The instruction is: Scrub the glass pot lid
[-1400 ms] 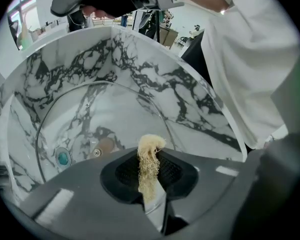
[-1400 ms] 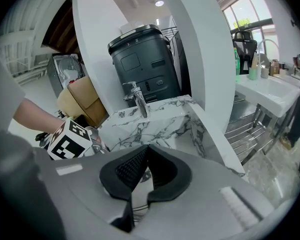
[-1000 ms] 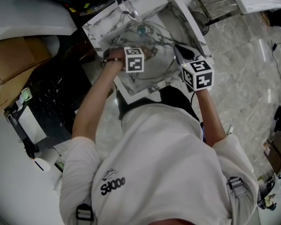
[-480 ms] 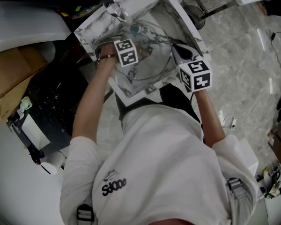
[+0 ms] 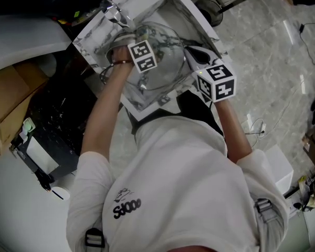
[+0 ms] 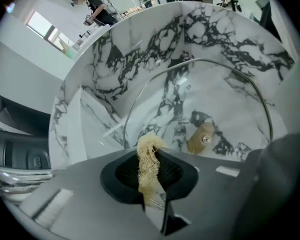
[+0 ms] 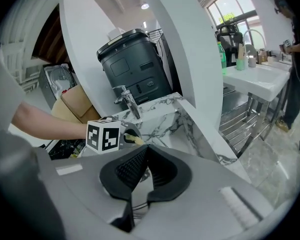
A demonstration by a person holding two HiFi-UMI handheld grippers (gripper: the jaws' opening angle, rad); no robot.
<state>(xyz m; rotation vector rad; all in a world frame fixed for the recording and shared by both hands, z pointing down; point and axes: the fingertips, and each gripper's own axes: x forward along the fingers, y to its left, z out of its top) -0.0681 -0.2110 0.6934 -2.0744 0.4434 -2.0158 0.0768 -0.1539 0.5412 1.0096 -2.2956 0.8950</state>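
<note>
The glass pot lid (image 5: 170, 46) stands tilted in the marble sink (image 5: 89, 33). In the left gripper view its metal rim (image 6: 210, 64) arcs across the basin and its brass knob mount (image 6: 202, 138) shows through the glass. My left gripper (image 6: 149, 156) is shut on a pale yellow fibrous scrubber (image 6: 148, 166), close against the lid. Its marker cube (image 5: 143, 56) sits over the lid's left part. My right gripper (image 7: 146, 154) is shut on the lid's near right rim, and a thin strip of metal shows between its jaws.
A chrome faucet (image 5: 115, 10) stands at the sink's far left corner. Left of the sink are a black machine (image 7: 132, 66) and a cardboard box (image 5: 10, 96). A wire rack (image 7: 240, 124) and a second basin with bottles (image 7: 255, 76) are to the right.
The left gripper has slid a little farther across the lid with the scrubber. The right gripper has kept its hold at the rim. The head camera has shifted.
</note>
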